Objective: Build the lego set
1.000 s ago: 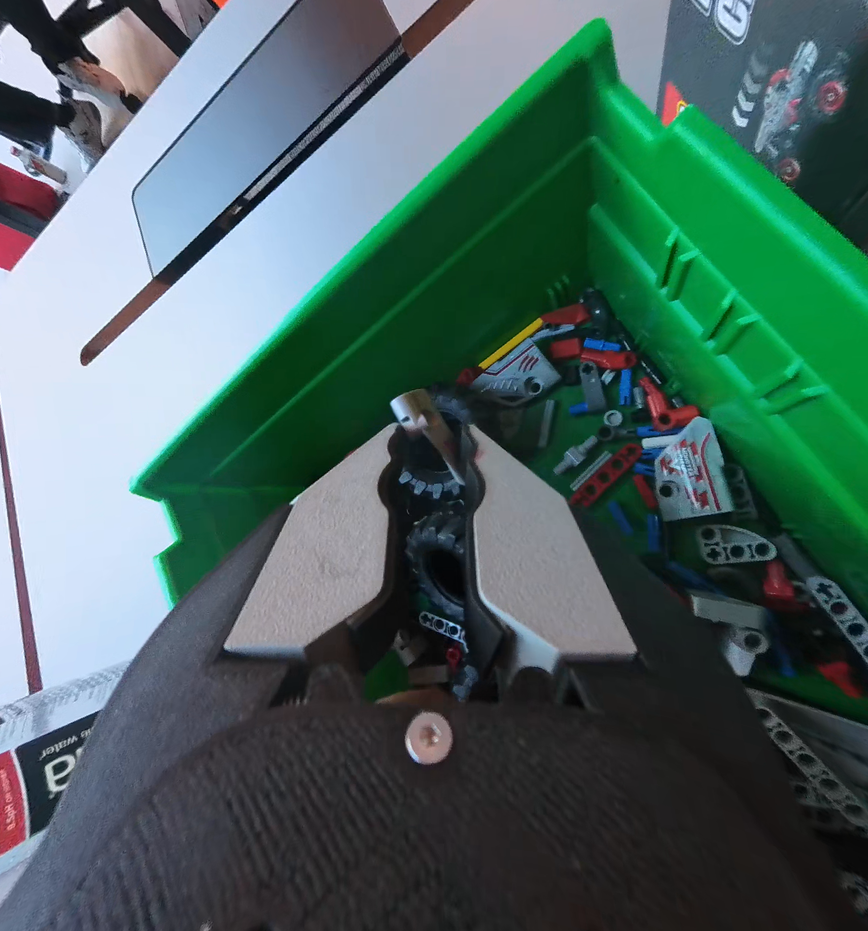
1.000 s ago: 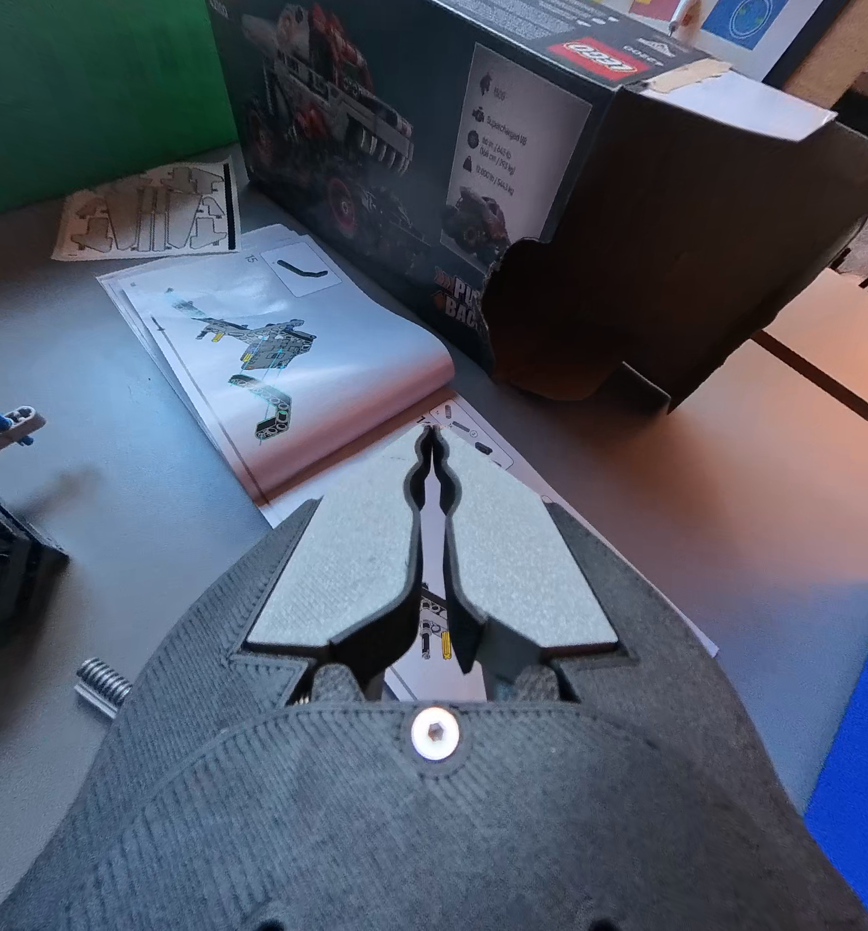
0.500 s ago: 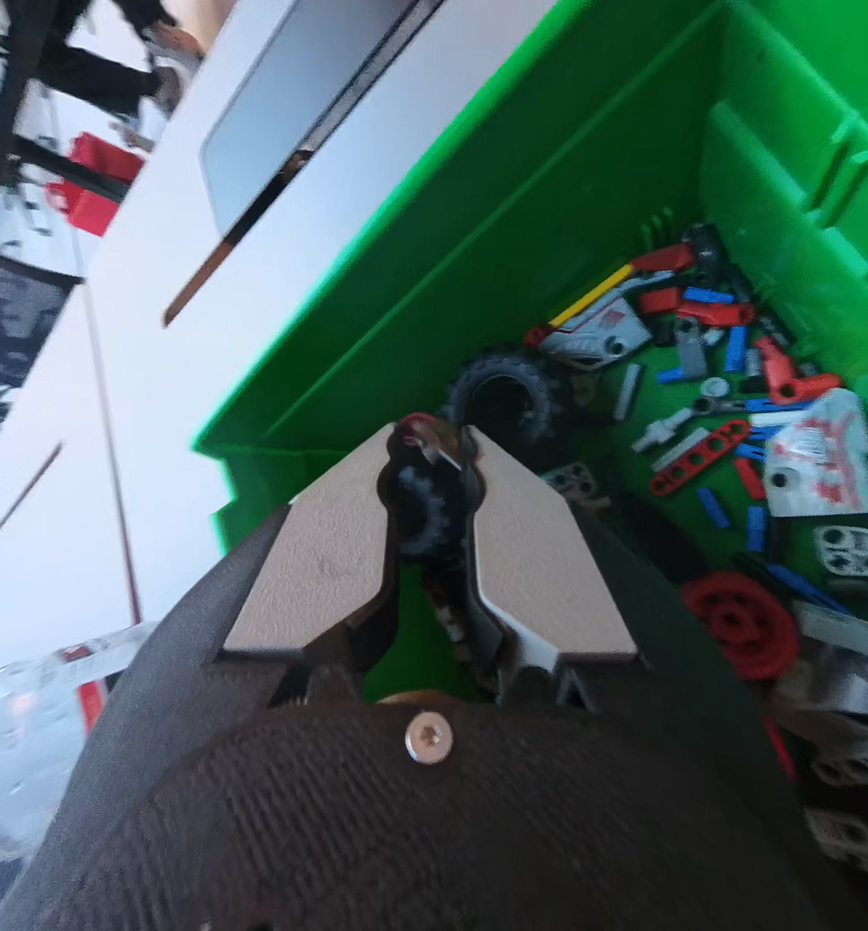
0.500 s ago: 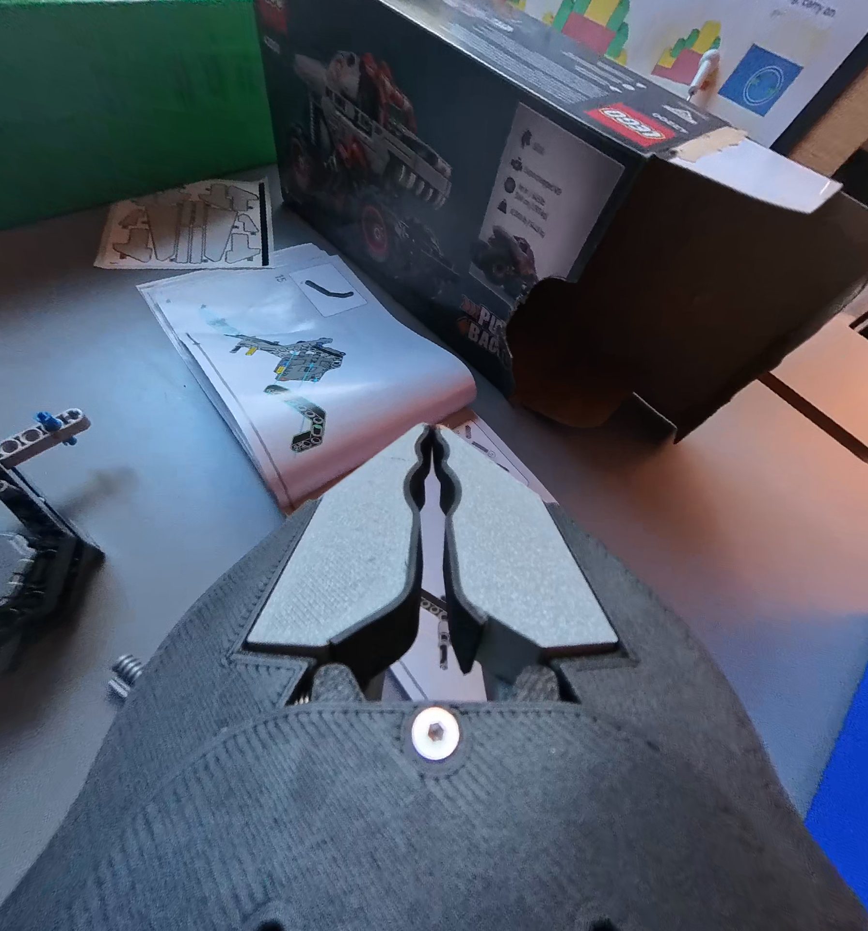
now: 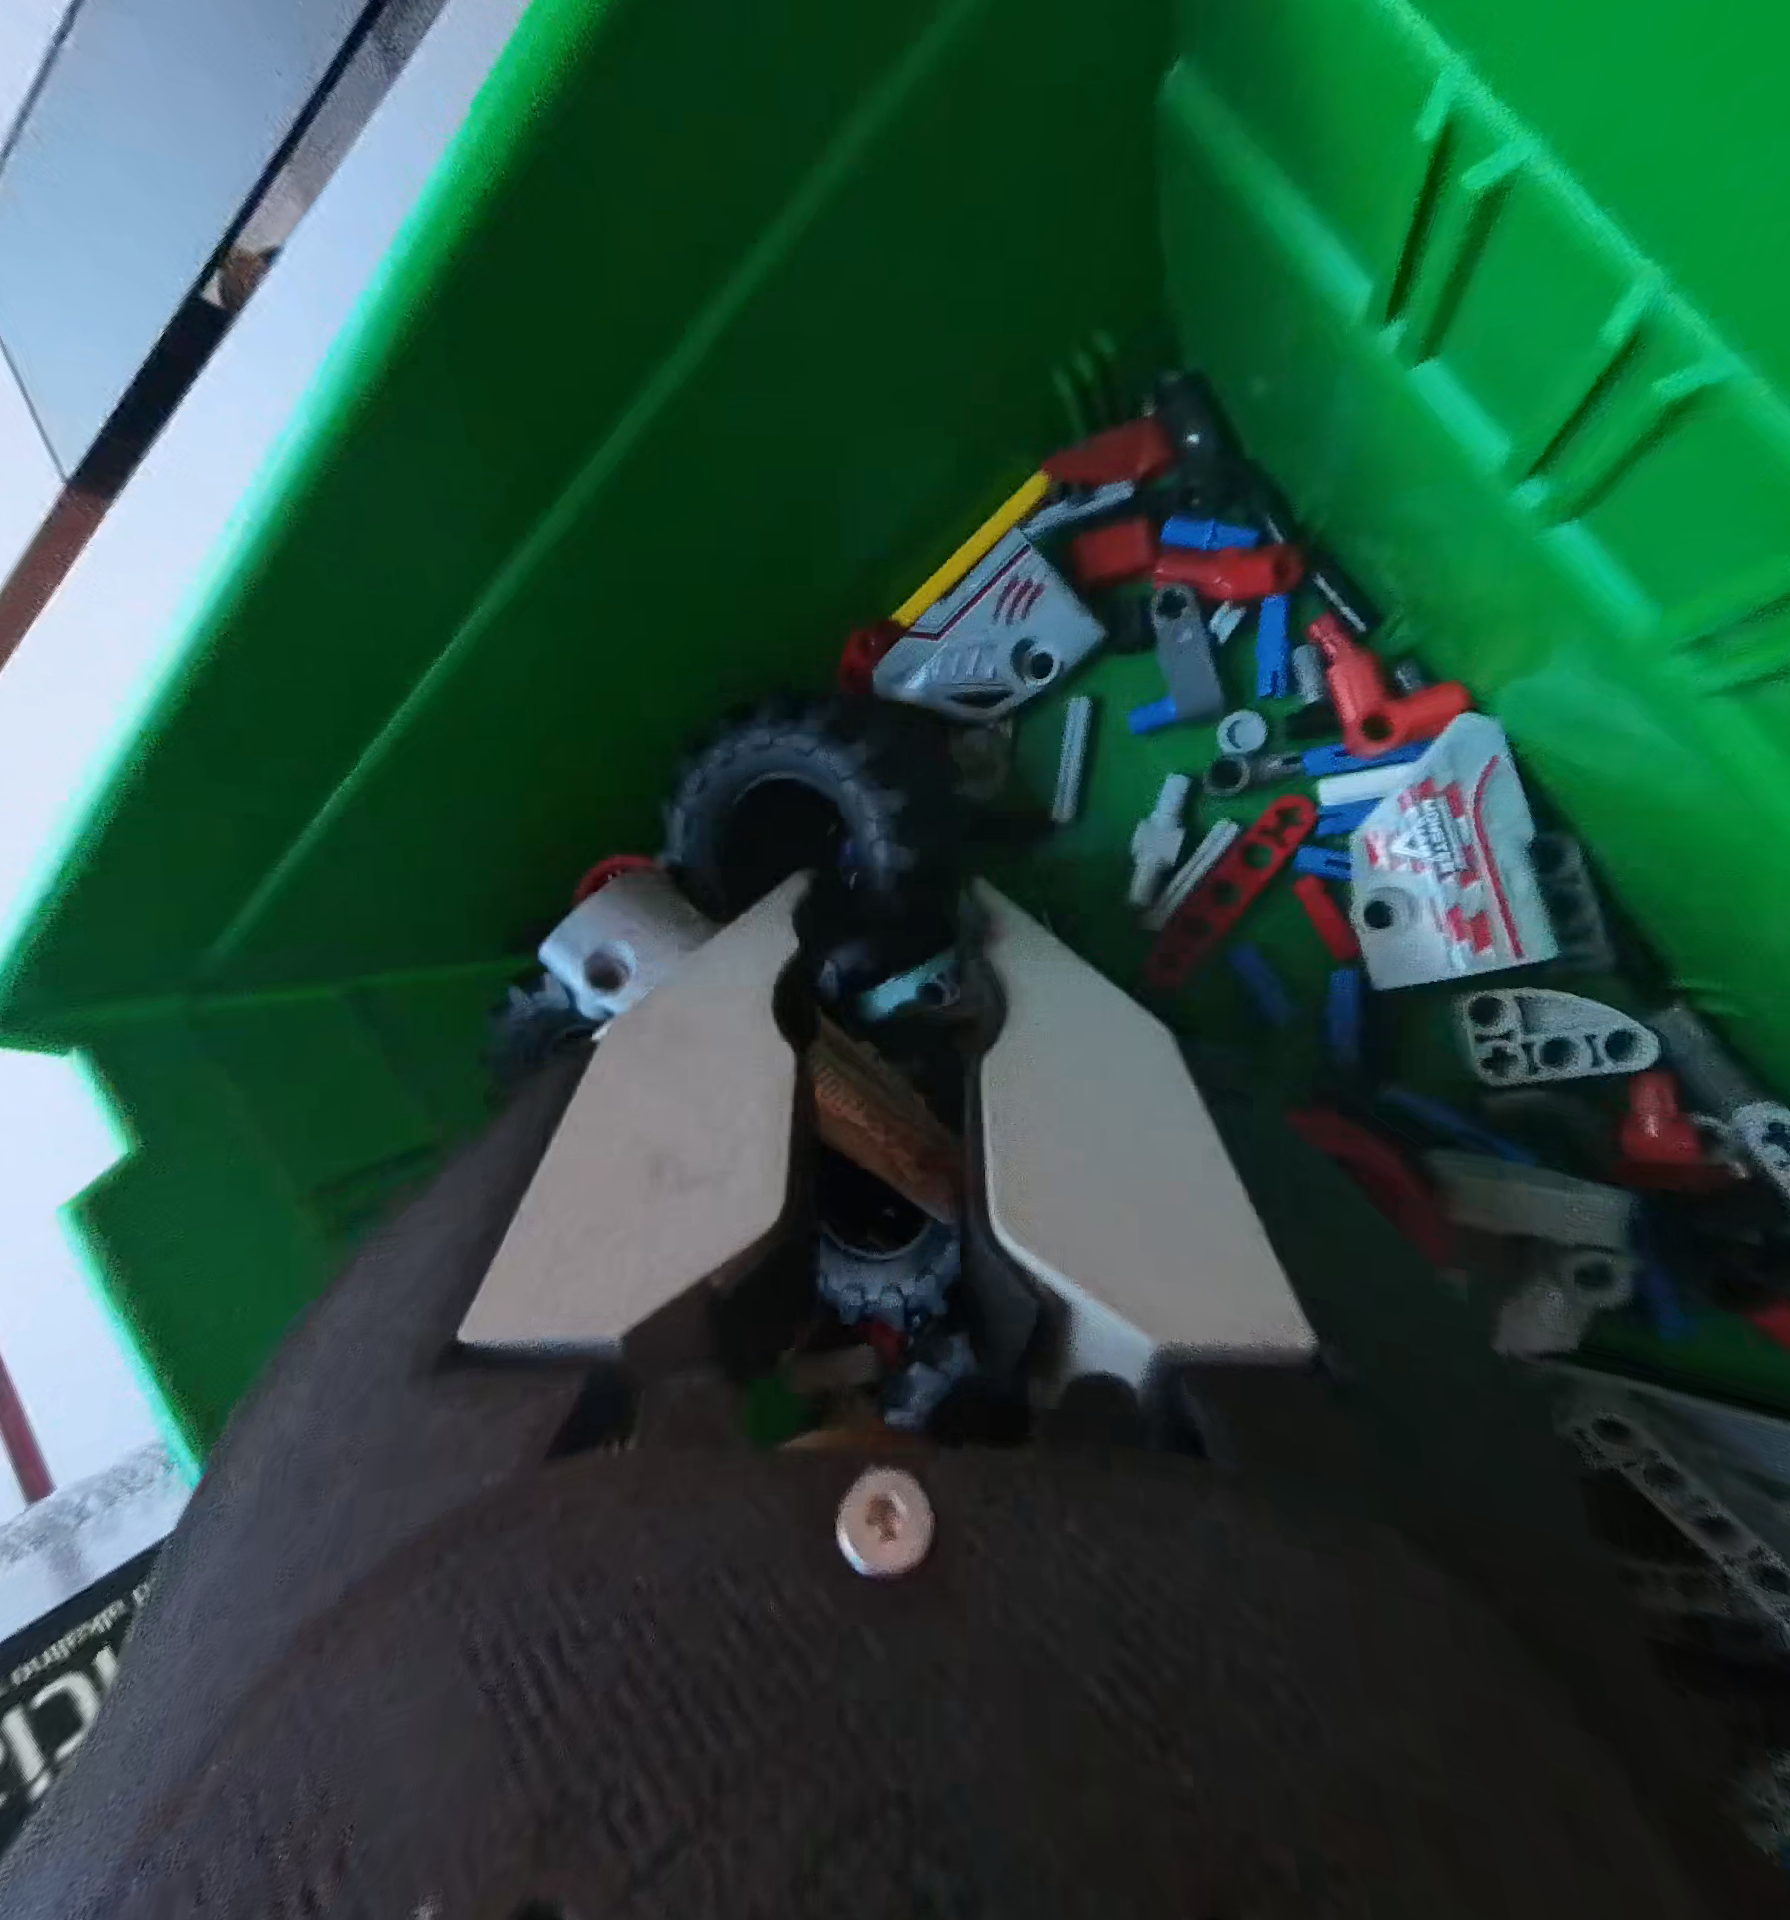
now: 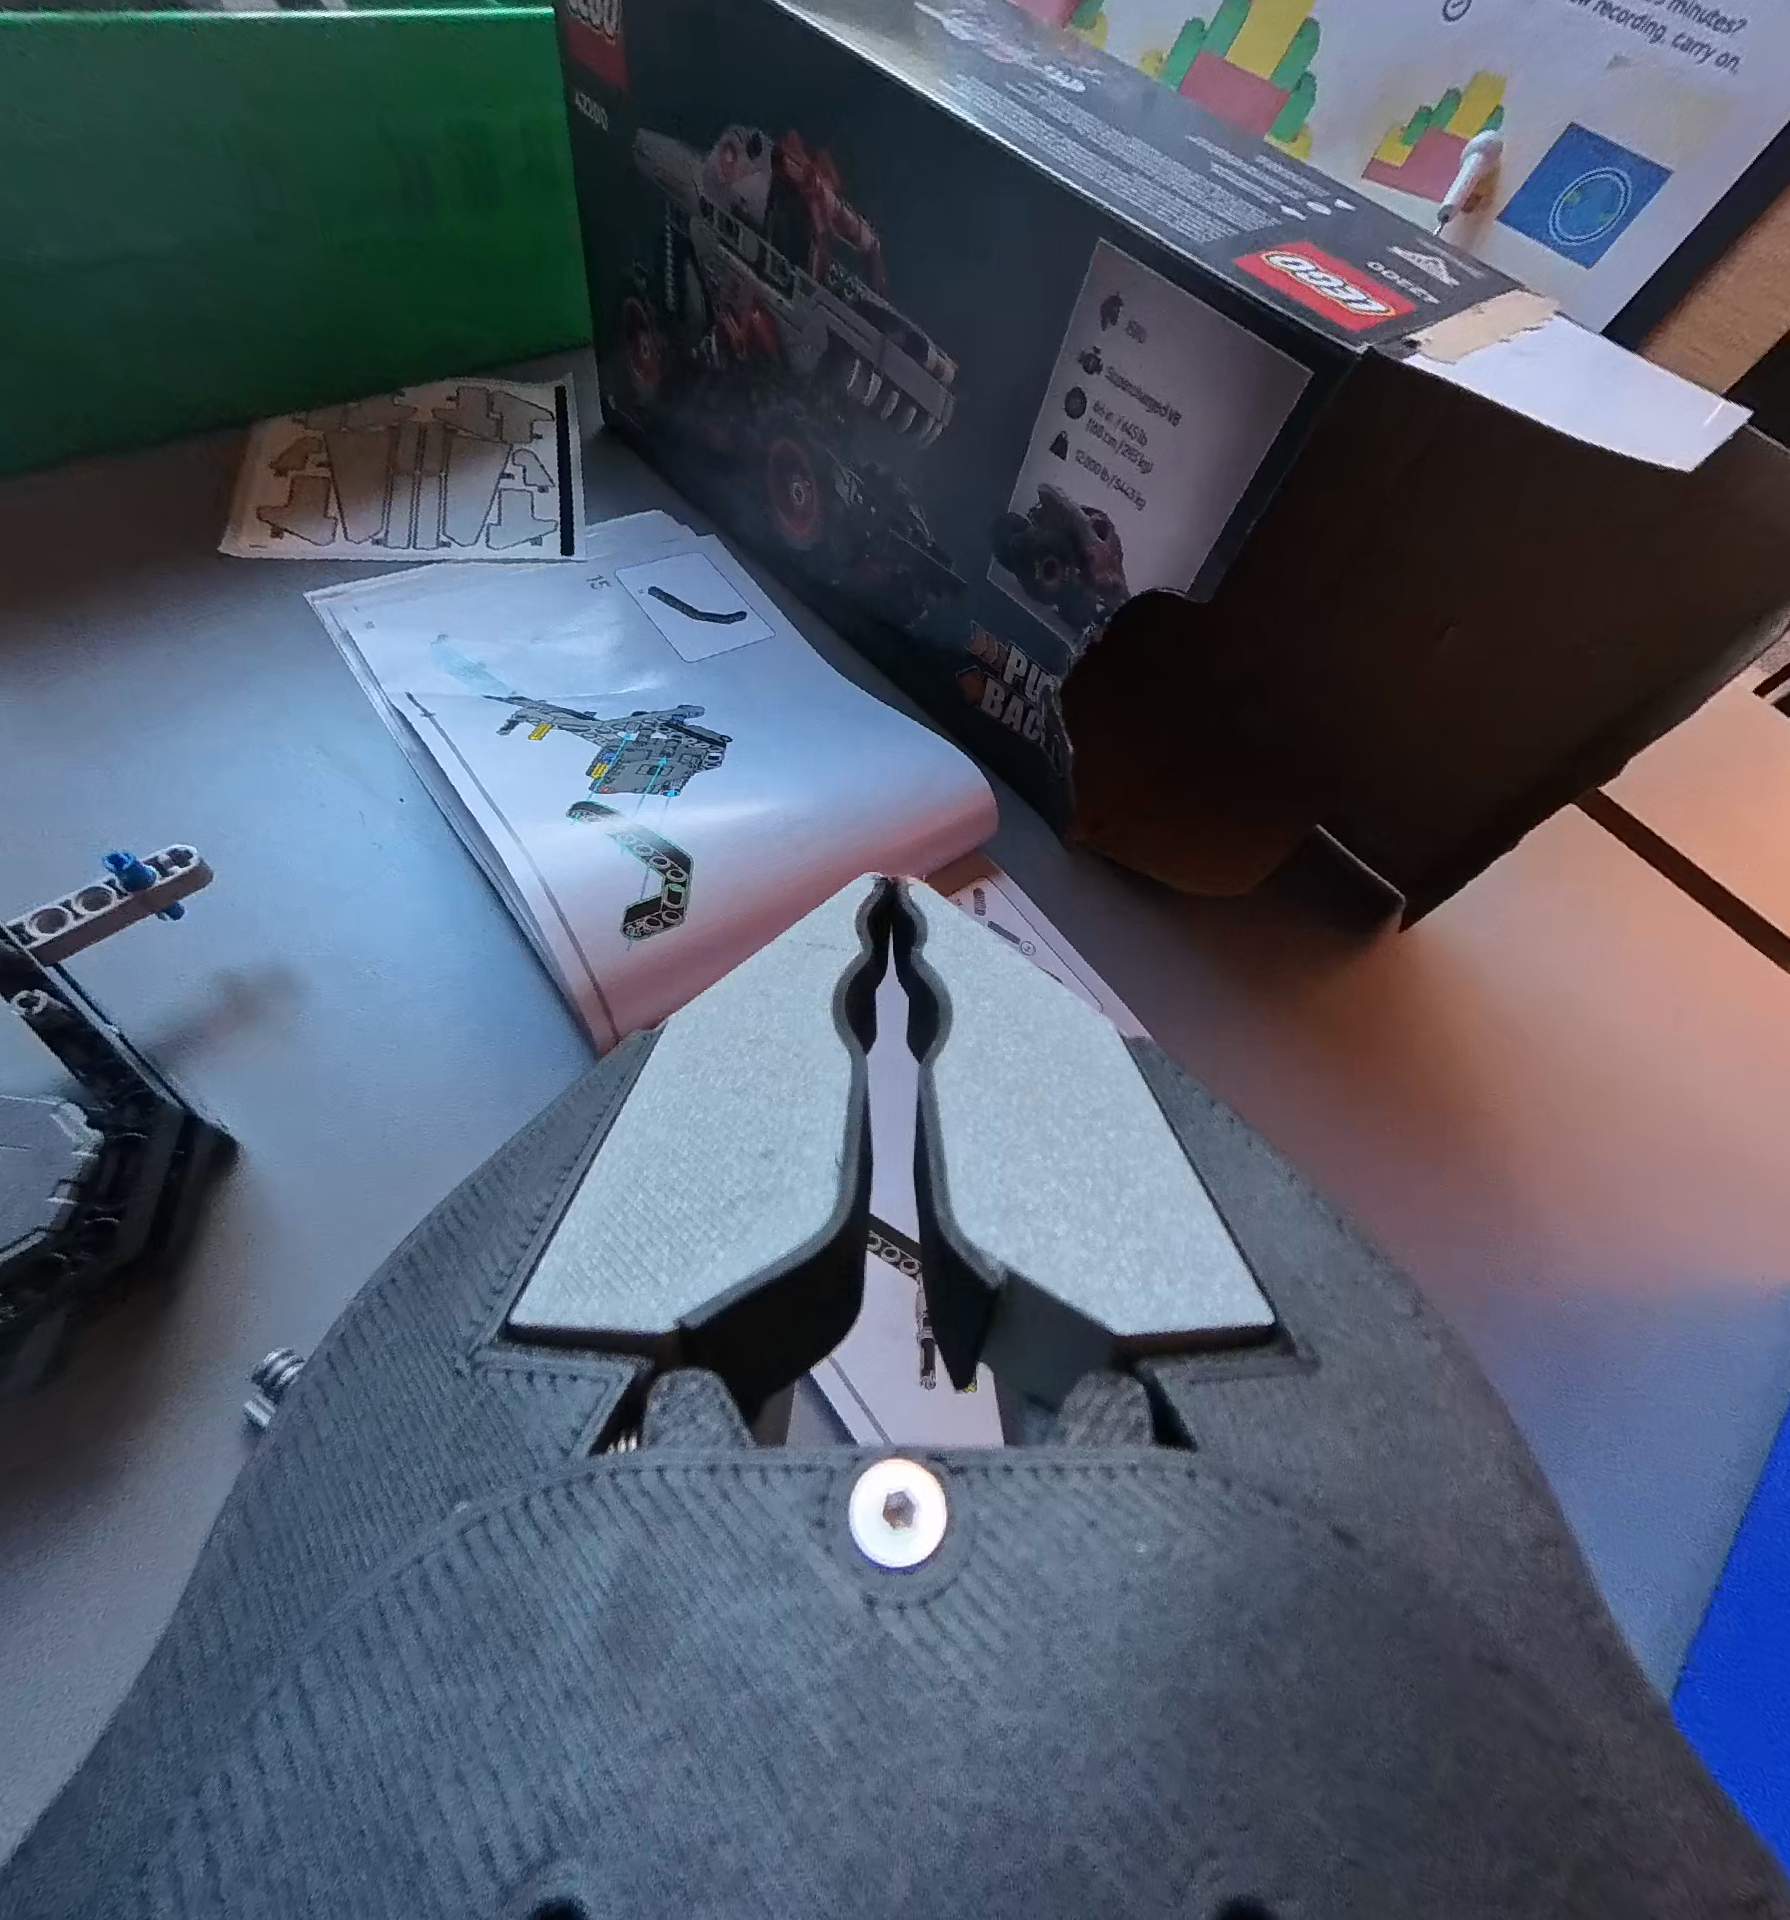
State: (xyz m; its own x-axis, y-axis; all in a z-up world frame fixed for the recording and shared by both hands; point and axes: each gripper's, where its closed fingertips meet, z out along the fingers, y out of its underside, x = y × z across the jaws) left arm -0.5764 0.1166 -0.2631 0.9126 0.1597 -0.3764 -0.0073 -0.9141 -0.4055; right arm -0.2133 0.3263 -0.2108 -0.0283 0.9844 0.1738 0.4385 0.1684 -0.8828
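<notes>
Lego parts [image 5: 1275, 790] lie loose in the bottom of a green bin [image 5: 662, 436]: red, blue, grey and white pieces, a yellow bar, printed white panels. A black tyre [image 5: 782, 805] sits against the bin's near wall, just ahead of the left gripper [image 5: 886, 914]. Left gripper is down inside the bin, fingers set apart with a clear gap; through the gap show a small pale blue piece, something brownish and a second toothed tyre farther back. Cannot tell whether any of these is pinched or only lies behind the fingers. View is somewhat blurred.

Right gripper [image 6: 891, 888] hangs over the grey surface [image 6: 247, 727], tips touching, nothing between them. Under and ahead of it, the open instruction booklet [image 6: 662, 727]. Beyond the booklet, the dark set box [image 6: 974, 364], one end torn open. A sticker sheet [image 6: 408, 478] lies flat near the green bin's outer wall. At the left edge stands a partly built black-and-grey assembly [image 6: 49, 1101] with a grey holed beam carrying a blue pin.
</notes>
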